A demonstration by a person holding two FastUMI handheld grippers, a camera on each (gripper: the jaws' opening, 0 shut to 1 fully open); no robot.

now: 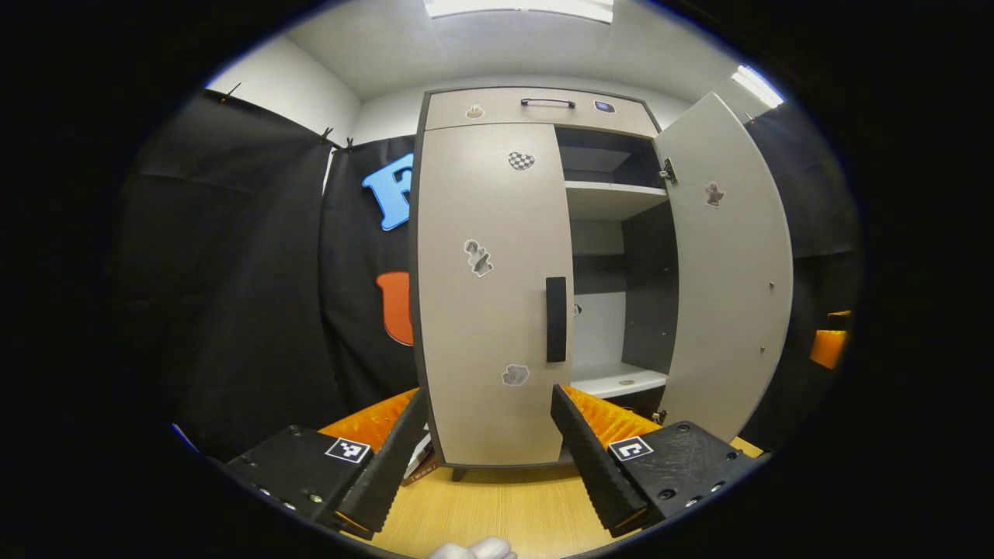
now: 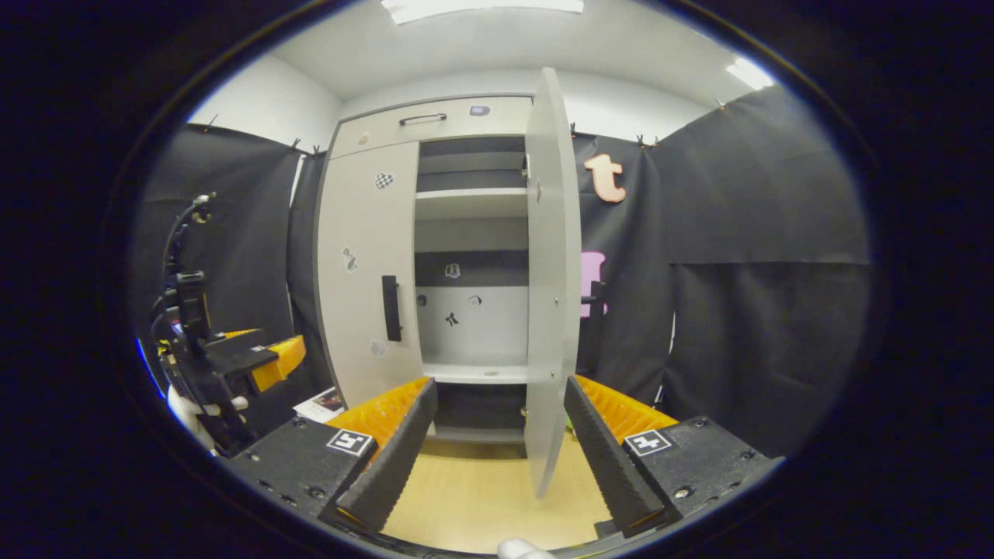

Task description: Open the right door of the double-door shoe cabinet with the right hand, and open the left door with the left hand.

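Note:
A pale grey shoe cabinet stands on the wooden floor. Its left door is closed, with a dark vertical handle at its inner edge. The right door is swung wide open, showing white shelves inside. My left gripper is open, a short way in front of the left door, its fingers framing the door's lower part. In the right gripper view the right door stands edge-on. My right gripper is open and holds nothing. The left gripper appears at the far left, held by a gloved hand.
Black cloth walls close in both sides of the cabinet. A top drawer with a thin handle runs above the doors. A wooden floor lies in front. Some paper lies on the floor by the cabinet's left foot.

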